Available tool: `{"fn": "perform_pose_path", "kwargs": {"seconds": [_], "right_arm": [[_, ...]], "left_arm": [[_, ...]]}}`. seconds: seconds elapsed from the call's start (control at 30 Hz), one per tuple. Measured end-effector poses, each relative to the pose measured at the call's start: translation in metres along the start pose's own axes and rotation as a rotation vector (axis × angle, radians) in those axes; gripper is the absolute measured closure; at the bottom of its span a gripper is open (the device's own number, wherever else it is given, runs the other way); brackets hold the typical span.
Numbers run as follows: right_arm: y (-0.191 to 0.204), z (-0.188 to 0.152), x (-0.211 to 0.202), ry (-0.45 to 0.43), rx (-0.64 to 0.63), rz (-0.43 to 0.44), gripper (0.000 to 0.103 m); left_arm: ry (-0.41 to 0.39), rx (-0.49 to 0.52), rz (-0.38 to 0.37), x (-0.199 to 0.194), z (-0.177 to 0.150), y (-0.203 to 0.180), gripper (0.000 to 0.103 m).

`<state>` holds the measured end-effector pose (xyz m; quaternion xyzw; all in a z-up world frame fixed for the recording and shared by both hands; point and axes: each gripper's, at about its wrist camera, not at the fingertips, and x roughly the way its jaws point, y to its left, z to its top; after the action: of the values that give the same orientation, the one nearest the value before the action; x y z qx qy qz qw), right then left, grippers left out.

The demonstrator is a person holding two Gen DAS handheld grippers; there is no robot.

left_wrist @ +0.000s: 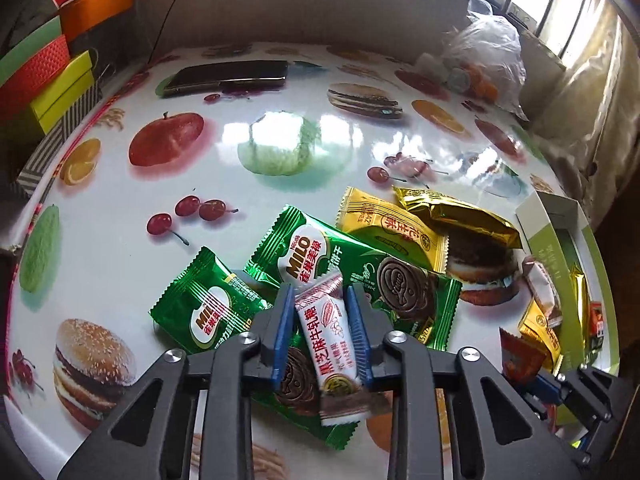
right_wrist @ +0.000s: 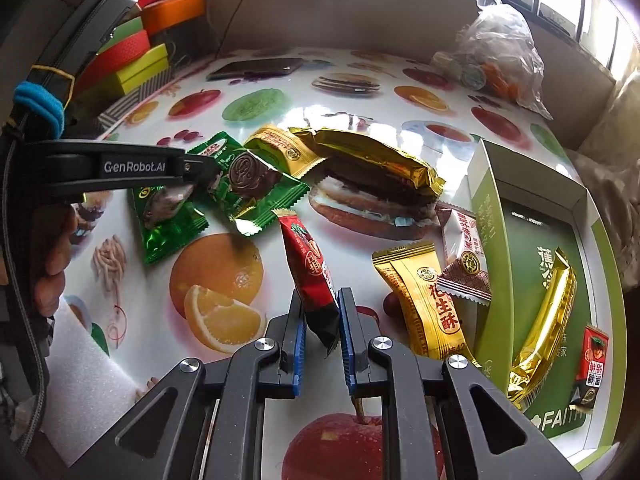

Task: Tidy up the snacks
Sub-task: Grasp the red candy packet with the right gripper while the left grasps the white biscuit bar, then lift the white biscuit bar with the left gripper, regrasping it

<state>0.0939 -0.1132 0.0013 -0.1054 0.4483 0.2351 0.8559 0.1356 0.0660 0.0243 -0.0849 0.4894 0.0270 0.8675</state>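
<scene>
The lower end of the white nougat packet [left_wrist: 334, 344] is blurred and partly hidden behind the left tool [left_wrist: 320, 300], whose blue pads pinch it. It points away from the camera, over the green Milo packets [left_wrist: 352, 264] on the surface [left_wrist: 224, 152]. The right tool [right_wrist: 322, 304] clamps a red packet [right_wrist: 310, 264] whose bottom corner is cut off between the pads; it stands nearly upright, its long axis tilted leftward. In the green box [right_wrist: 532, 240] at the right lie a gold stick packet [right_wrist: 548, 320] and what seems a small red packet [right_wrist: 594, 356], near the frame's edge.
</scene>
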Motion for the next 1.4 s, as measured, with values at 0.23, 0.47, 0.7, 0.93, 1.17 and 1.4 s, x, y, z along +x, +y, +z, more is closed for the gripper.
{"fn": "perform_pose_path", "kwargs": {"seconds": [0.23,0.47,0.7,0.93,1.17,1.4], "right_arm": [[-0.002,-0.002,-0.002,-0.006,0.015,-0.003,0.088],[-0.001,-0.003,-0.008,-0.018,0.021,-0.009,0.088],[0.002,-0.003,-0.013,-0.032,0.024,-0.009,0.089],[0.0,-0.005,-0.021,-0.056,0.045,0.006,0.089],[-0.006,-0.008,-0.033,-0.086,0.083,0.026,0.089],[-0.008,-0.01,-0.042,-0.105,0.102,0.024,0.089]], "left_arm": [[-0.023,0.014,-0.016,-0.008,-0.006,0.001,0.077],[-0.054,0.027,-0.046,-0.019,-0.011,0.001,0.077],[-0.059,0.043,-0.06,-0.024,-0.019,0.0,0.077],[-0.069,0.058,-0.093,-0.034,-0.024,-0.009,0.077],[-0.074,0.075,-0.124,-0.04,-0.026,-0.019,0.077],[-0.083,0.08,-0.149,-0.049,-0.027,-0.024,0.078]]}}
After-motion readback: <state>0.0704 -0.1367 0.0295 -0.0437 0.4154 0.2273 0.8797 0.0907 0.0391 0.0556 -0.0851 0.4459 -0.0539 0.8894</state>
